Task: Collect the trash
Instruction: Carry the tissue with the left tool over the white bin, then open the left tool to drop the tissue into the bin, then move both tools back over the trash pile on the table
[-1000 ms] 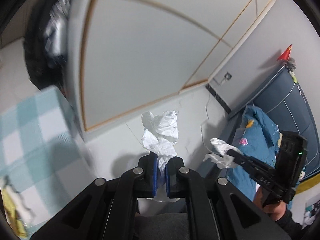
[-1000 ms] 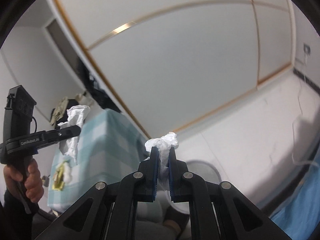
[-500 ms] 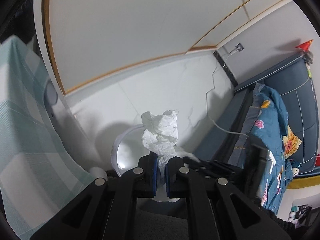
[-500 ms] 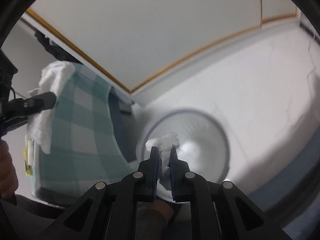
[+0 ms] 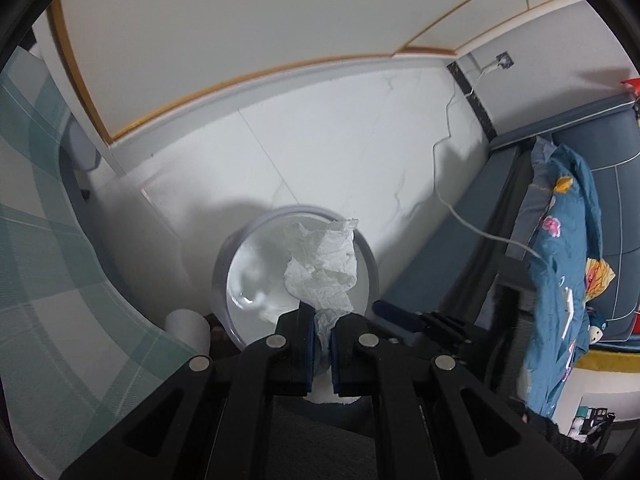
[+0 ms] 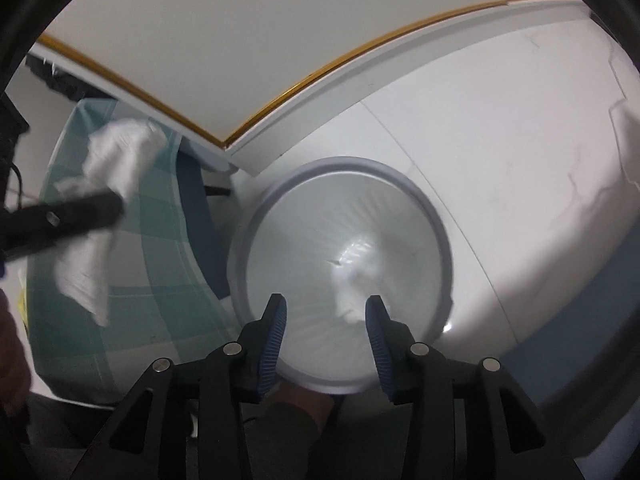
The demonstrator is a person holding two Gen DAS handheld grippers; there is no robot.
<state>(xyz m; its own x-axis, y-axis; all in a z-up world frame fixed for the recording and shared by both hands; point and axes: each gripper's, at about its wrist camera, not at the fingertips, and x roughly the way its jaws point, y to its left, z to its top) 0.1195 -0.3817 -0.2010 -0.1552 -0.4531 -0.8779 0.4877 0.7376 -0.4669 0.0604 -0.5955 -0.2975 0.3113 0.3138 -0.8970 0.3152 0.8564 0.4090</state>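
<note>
Left gripper: fingers clamped on a crumpled white tissue; the paper fans up toward 12 o'clock from the pinch, over the bin's mouth.
Left gripper, seen from right wrist: blurred dark bar at 9 o'clock, tissue hanging above and below it, in front of the checked cloth.
Trash bin: round, white liner, on the pale floor; just beyond the left fingers.
Right gripper: fingers spread wide, nothing between the pads; pointed down into the bin.
Second tissue: blurred white wad inside the bin, between and beyond the parted fingers, touching neither.
Far right, left view: blue bed at 3 o'clock.
</note>
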